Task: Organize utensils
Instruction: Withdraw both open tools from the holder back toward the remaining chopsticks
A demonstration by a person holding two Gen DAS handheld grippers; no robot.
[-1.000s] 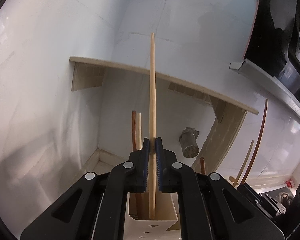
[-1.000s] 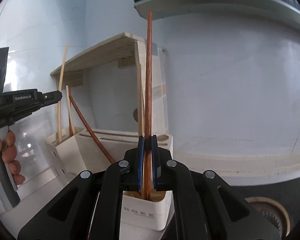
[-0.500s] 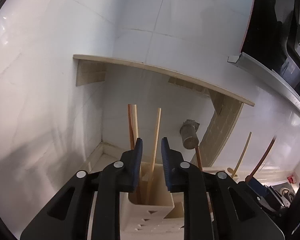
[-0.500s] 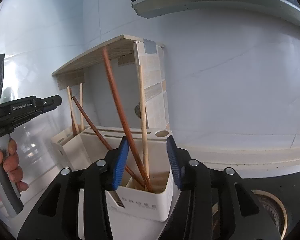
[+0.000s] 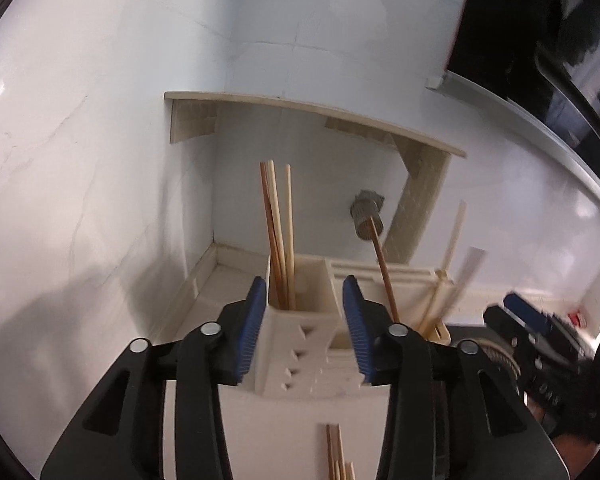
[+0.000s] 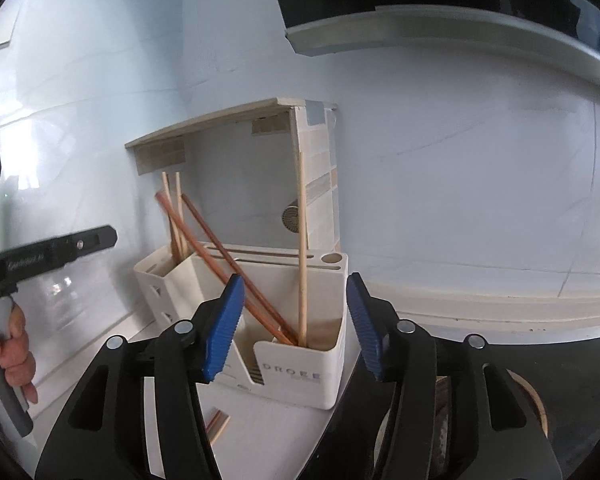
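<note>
A cream utensil holder [image 5: 296,344] [image 6: 300,372] stands on the white counter under a small wooden shelf. Its left compartment holds pale and brown chopsticks [image 5: 278,236] standing upright. Its right compartment holds a reddish-brown chopstick [image 6: 240,276] leaning left and a pale one [image 6: 302,248] upright. My left gripper [image 5: 304,312] hangs just before the left compartment, its jaws opening with nothing pressed between them. Over the right compartment my right gripper [image 6: 296,324] is also opening, and it grips nothing. Several loose chopsticks [image 5: 336,452] [image 6: 218,424] lie on the counter in front of the holder.
A wooden shelf [image 5: 312,110] [image 6: 220,124] spans the corner above the holder. White tiled walls close in behind and at the left. A round metal fitting [image 5: 366,216] sticks out of the back wall. A hand [image 6: 8,344] grips the other tool's handle at the left.
Both grippers let go of their chopsticks, which dropped into the holder's compartments. Both sets of jaws widened and both grippers drew back from the holder.
</note>
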